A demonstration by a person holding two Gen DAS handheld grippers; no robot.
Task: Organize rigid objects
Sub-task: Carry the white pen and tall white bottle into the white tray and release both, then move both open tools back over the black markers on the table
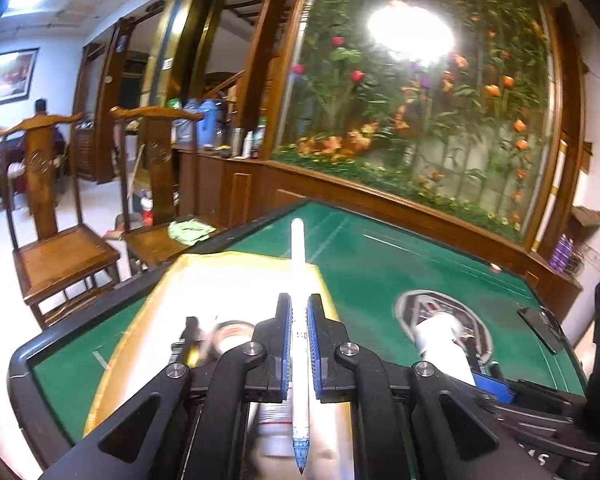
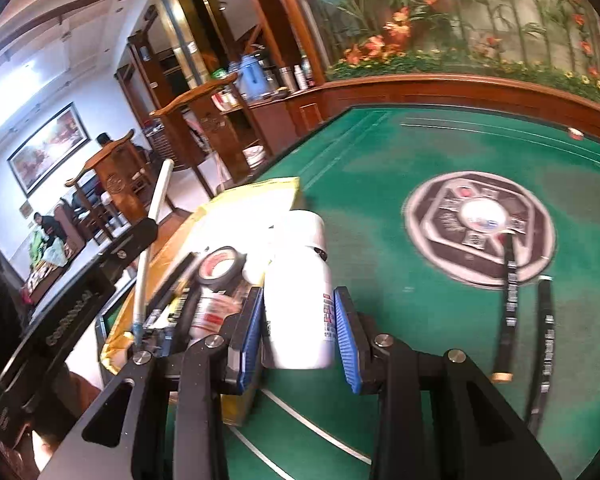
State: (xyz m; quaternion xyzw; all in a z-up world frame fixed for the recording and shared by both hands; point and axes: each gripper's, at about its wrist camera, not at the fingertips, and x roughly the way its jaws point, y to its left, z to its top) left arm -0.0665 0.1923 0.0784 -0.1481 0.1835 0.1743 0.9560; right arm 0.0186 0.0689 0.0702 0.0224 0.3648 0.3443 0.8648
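left gripper (image 1: pixel 299 316) clamped on white pen (image 1: pixel 298 264), right gripper (image 2: pixel 298 312) gripping white bottle (image 2: pixel 298 280), both above green worktop (image 2: pixel 380 200)

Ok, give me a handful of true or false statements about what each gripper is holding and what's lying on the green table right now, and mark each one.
1. The left gripper is shut on a white pen. True.
2. The right gripper holds a roll of tape. False: a white bottle sits between its fingers, while the tape roll lies on the yellow tray.
3. The table has a green top. True.
4. The yellow tray has nothing on it. False: the tape roll and other small items lie on it.
5. Two dark pens lie on the table near the round emblem. True.
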